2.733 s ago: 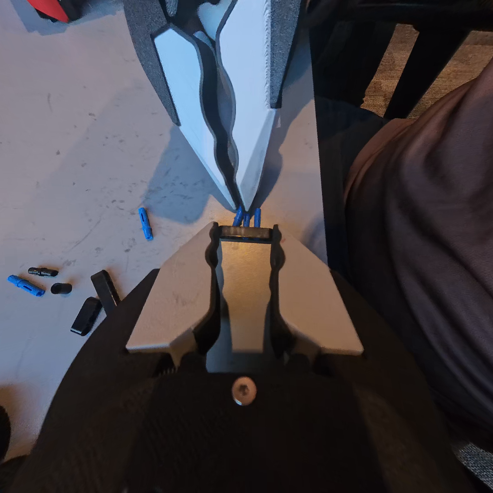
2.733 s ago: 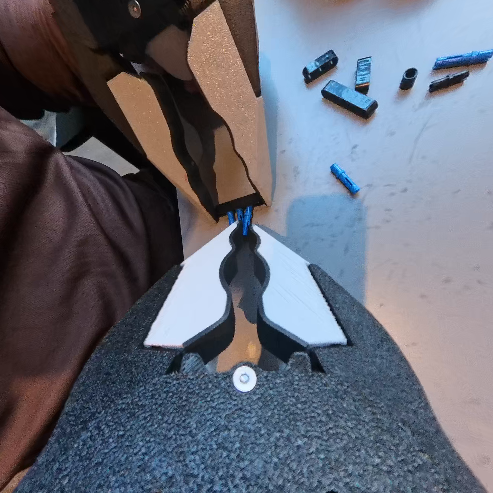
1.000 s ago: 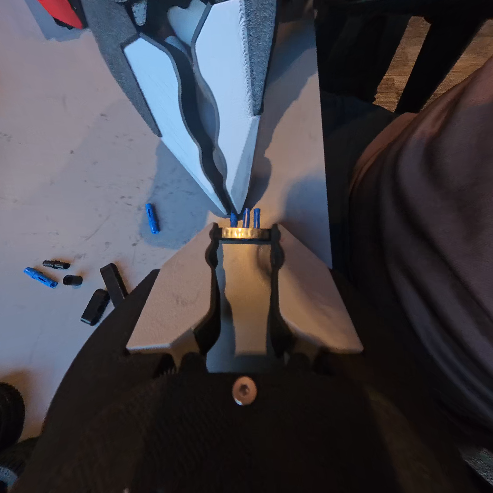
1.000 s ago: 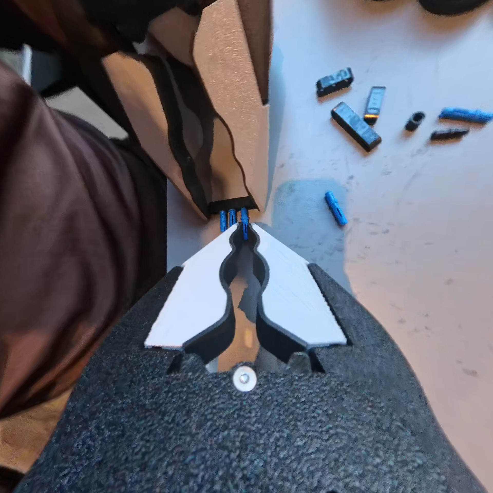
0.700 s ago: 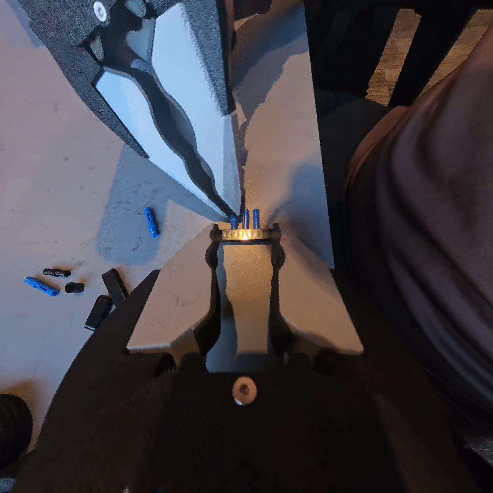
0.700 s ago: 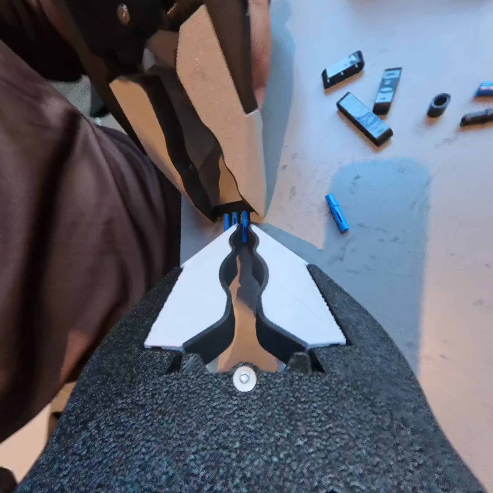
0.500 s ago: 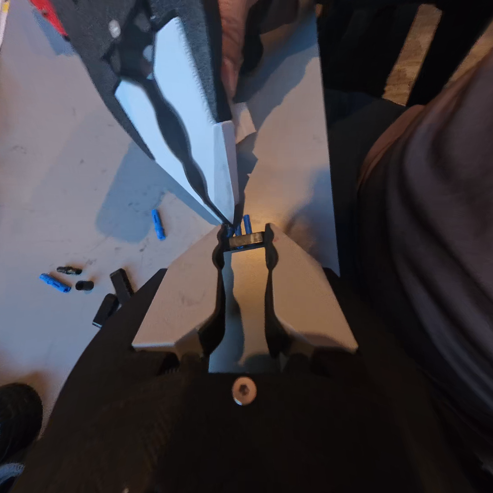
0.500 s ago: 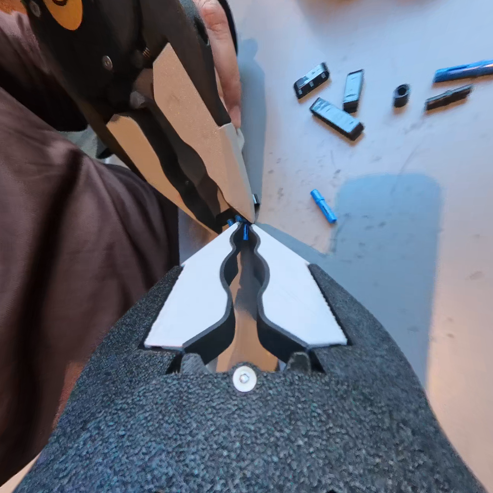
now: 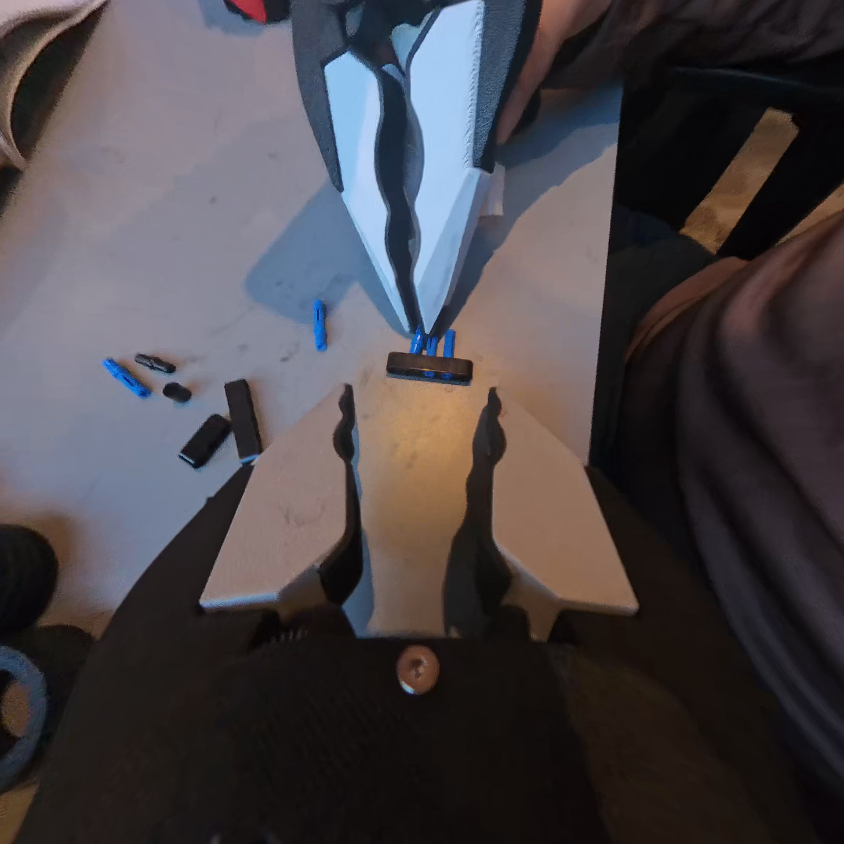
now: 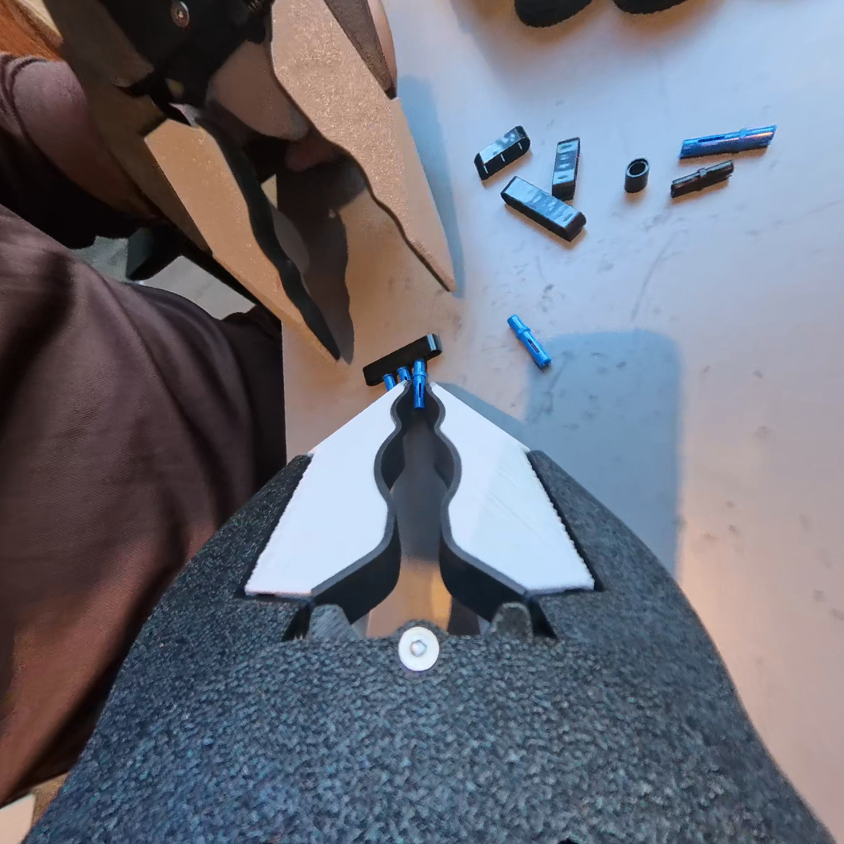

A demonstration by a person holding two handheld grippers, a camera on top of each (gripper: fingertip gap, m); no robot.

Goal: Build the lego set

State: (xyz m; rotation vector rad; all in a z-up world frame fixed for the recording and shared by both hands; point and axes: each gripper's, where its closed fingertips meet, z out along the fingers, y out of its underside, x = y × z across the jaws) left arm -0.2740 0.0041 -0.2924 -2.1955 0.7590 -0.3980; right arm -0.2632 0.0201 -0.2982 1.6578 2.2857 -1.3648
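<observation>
A short black beam [image 9: 429,367] carries three blue pins [image 9: 431,342] side by side. My right gripper [image 10: 418,388], with white fingers, is shut on one of those blue pins [image 10: 419,388], and the beam [image 10: 404,354] hangs off its tips. In the left wrist view the right gripper [image 9: 419,329] reaches in from the top. My left gripper [image 9: 419,395], with tan fingers, is open and empty. Its tips sit just short of the beam without touching it. It shows at upper left in the right wrist view [image 10: 397,322].
Loose on the grey table [image 9: 137,205] lie a blue pin [image 9: 319,324], two black beams [image 9: 242,418], a long blue pin [image 9: 125,378], a black pin [image 9: 155,363] and a black bush [image 9: 176,392]. A black tyre [image 9: 23,575] sits at left. The table edge [image 9: 603,319] and a person's body are close on the right. My two grippers' fingertips are within a few centimetres of each other.
My left gripper has opened, let go of the black beam and drawn back a little. The right gripper has stayed shut on the pin and now holds the beam alone.
</observation>
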